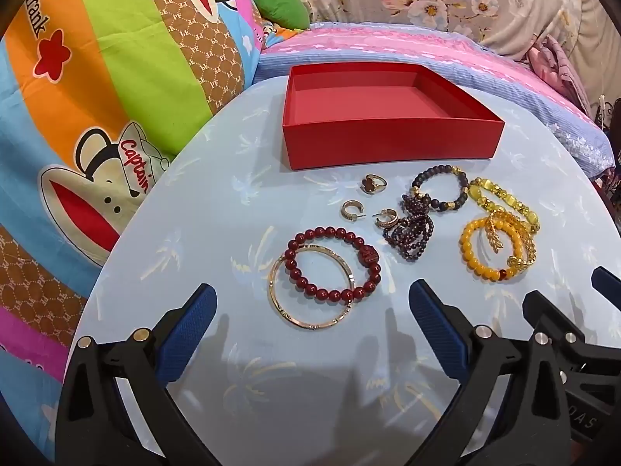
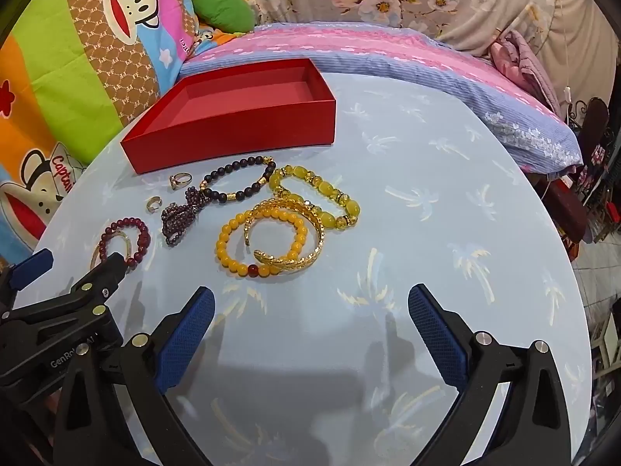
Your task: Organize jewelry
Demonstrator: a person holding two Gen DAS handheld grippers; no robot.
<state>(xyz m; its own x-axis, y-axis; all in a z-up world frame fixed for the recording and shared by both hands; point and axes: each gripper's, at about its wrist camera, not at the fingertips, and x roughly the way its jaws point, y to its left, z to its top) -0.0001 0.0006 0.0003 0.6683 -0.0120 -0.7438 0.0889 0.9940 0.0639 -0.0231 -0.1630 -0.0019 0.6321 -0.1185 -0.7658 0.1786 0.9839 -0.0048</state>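
Observation:
An empty red box stands at the far side of the round pale-blue table. In front of it lie a ring, two hoop earrings, a purple bead strand, a black bead bracelet, yellow bracelets and a gold cuff. A red bead bracelet overlaps a gold bangle just beyond my left gripper, which is open and empty. My right gripper hovers open near the yellow bead bracelet, holding nothing.
Bright cartoon-print bedding rises left of the table, and a pink and blue striped pillow lies behind it. A green cushion sits at the back. Dark furniture stands past the right edge. The two grippers are side by side.

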